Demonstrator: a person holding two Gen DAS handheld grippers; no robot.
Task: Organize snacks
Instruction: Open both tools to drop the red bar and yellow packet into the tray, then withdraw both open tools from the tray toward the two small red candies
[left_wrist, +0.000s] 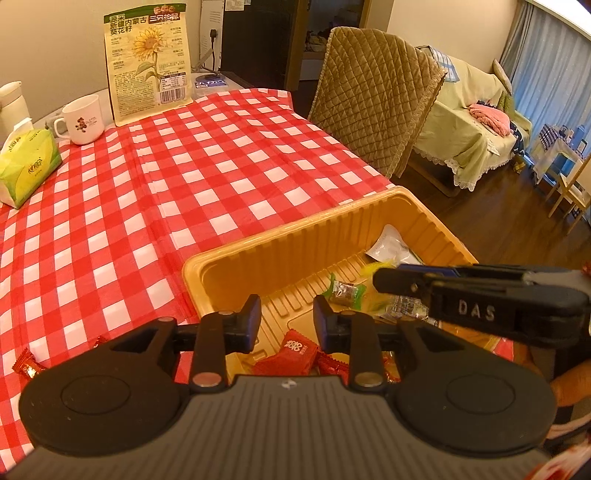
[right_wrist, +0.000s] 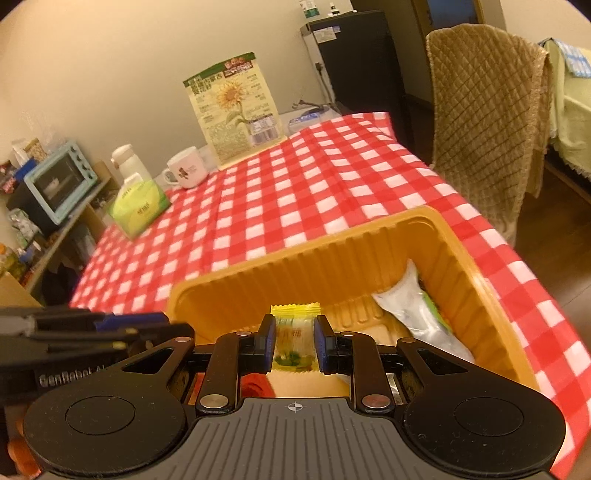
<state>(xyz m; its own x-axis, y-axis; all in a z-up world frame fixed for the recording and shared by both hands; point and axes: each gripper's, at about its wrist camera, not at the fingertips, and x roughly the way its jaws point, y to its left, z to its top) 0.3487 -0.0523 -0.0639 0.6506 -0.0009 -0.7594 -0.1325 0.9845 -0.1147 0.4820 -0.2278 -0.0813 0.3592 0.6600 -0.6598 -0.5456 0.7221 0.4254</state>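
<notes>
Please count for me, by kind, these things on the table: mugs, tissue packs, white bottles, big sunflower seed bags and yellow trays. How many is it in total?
Mug: 1
Tissue pack: 1
White bottle: 1
Sunflower seed bag: 1
Yellow tray: 1
Total: 5

tray (left_wrist: 295, 236) on table's near edge | snacks (left_wrist: 345, 290) in tray | mug (left_wrist: 82, 119), tissue pack (left_wrist: 26, 166) far left
</notes>
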